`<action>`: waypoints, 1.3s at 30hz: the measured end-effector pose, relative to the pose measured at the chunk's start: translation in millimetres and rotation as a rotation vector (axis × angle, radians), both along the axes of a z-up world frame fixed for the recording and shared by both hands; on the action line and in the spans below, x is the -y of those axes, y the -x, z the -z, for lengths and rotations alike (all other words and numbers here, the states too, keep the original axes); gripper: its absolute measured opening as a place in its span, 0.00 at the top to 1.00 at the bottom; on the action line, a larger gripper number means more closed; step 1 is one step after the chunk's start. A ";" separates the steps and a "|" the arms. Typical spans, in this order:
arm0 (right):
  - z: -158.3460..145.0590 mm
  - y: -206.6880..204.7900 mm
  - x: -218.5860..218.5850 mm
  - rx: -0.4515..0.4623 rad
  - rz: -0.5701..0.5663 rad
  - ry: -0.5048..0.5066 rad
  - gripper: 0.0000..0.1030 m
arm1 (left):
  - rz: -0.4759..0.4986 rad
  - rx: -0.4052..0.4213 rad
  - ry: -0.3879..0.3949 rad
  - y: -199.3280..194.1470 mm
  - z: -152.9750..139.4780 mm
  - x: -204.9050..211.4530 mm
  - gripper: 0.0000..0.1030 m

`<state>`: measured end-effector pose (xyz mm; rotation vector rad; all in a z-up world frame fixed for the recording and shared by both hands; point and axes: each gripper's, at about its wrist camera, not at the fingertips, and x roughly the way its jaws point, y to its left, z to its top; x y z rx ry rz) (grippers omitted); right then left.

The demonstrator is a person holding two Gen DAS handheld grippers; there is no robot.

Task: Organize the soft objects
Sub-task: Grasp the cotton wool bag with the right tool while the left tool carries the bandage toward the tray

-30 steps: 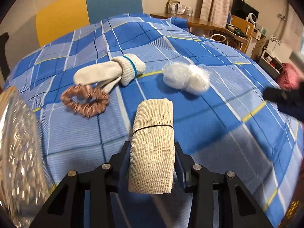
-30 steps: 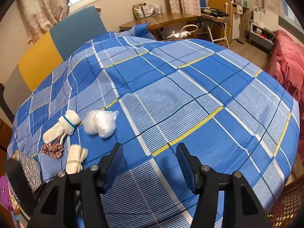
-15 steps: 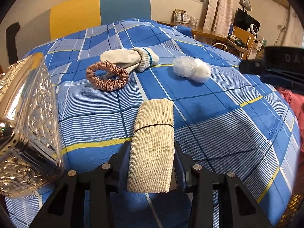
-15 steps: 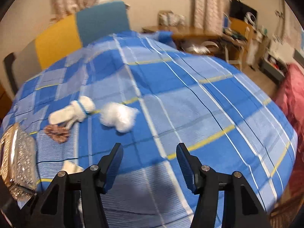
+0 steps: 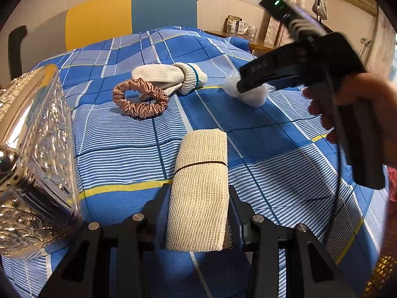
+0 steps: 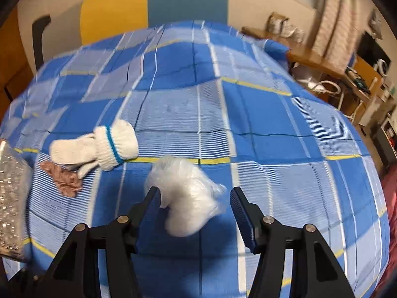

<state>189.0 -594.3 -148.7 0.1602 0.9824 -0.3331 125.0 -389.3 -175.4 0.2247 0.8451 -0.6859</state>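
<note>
Left gripper (image 5: 198,213) is clamped on a beige bandage roll (image 5: 199,188), which sticks out forward over the blue checked bedspread (image 5: 260,149). A shiny embossed container (image 5: 32,154) sits at the left edge. Further back there's a pink scrunchie (image 5: 140,98) touching a white glove (image 5: 171,78). Right gripper (image 6: 194,211) has its 2 jaws spread, with a clear bag of white fluff (image 6: 186,196) lying between them; that view is blurry, so I can't tell if the left fingertip touches the bag.
</note>
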 end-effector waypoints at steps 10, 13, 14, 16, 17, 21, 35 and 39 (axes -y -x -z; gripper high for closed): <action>22.2 4.4 -8.2 -0.001 -0.032 -0.041 0.69 | 0.001 0.008 0.001 1.0 0.8 0.2 0.57; 14.8 16.1 -21.4 0.015 -0.033 -0.012 0.69 | 0.002 0.012 -0.002 1.4 0.9 0.3 0.57; 11.0 21.4 -26.0 0.019 -0.034 -0.001 0.69 | 0.002 0.013 -0.004 1.6 0.9 0.5 0.57; 0.6 37.5 -37.0 0.025 -0.026 0.035 0.69 | 0.002 0.011 -0.004 1.5 0.6 0.1 0.57; -4.1 44.6 -41.2 0.028 -0.019 0.052 0.69 | 0.002 0.009 -0.002 1.2 0.5 -0.2 0.57; -21.9 74.0 -57.0 0.030 0.045 0.123 0.69 | 0.003 -0.002 0.004 -0.2 -0.2 -0.6 0.58; -31.0 116.1 -76.1 0.114 0.151 0.045 0.69 | 0.075 0.031 0.137 39.9 -64.2 -38.9 0.59; -28.8 121.9 -71.5 0.109 0.175 0.044 0.69 | 0.058 0.027 0.175 46.5 -80.2 -60.5 0.59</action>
